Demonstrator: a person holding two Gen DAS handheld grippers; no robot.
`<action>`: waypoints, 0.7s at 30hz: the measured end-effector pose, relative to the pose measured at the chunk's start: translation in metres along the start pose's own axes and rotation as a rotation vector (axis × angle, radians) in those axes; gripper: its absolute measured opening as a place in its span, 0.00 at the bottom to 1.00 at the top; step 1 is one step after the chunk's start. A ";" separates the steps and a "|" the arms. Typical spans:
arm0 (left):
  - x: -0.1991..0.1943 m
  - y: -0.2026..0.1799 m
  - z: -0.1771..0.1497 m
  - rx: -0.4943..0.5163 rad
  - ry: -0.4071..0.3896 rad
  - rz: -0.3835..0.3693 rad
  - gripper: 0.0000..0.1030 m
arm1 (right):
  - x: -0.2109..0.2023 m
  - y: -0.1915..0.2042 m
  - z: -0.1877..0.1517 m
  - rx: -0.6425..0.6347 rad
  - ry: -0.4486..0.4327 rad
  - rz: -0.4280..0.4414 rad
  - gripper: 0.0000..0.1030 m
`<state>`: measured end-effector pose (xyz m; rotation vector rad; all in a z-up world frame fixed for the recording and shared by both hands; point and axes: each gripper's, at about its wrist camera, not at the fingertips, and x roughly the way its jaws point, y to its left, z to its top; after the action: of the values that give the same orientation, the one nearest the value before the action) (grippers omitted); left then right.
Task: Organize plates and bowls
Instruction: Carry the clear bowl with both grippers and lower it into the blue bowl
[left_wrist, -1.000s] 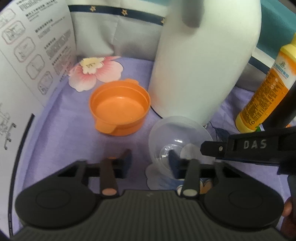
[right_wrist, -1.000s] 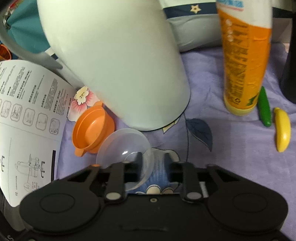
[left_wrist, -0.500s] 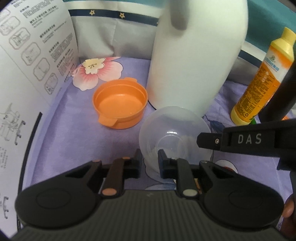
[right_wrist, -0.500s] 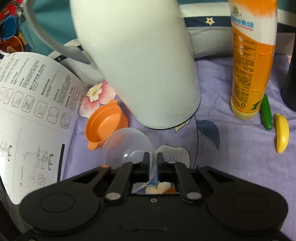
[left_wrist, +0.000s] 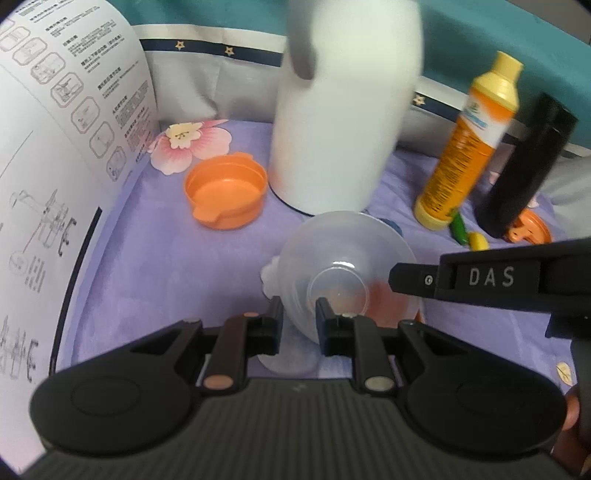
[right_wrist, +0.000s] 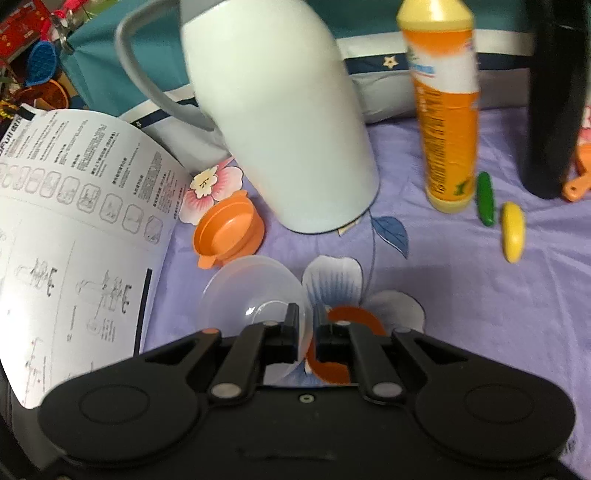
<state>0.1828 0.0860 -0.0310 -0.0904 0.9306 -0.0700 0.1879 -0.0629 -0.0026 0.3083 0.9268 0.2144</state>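
While both grippers, left (left_wrist: 298, 319) and right (right_wrist: 306, 334), pinch the clear bowl (left_wrist: 347, 273) by its rim above the cloth, nesting is undone: the orange bowl (left_wrist: 226, 195) waits at ten o'clock, empty.

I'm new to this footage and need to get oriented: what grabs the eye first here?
Front and centre, a clear plastic bowl is pinched at its rim by both the left gripper and the right gripper, above the purple floral cloth. Behind it stands a big white jug, with a small orange bowl to its left and an orange bottle to its right.
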 end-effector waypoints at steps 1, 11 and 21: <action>-0.004 -0.001 -0.003 -0.001 0.001 -0.005 0.17 | -0.007 -0.001 -0.004 -0.002 -0.006 -0.002 0.08; -0.050 -0.020 -0.042 0.008 0.006 -0.031 0.17 | -0.063 -0.010 -0.046 -0.007 -0.038 -0.008 0.08; -0.088 -0.032 -0.072 0.019 -0.001 -0.048 0.17 | -0.107 -0.020 -0.085 0.000 -0.045 0.005 0.08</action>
<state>0.0716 0.0594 0.0002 -0.0950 0.9266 -0.1228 0.0575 -0.1005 0.0232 0.3142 0.8818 0.2116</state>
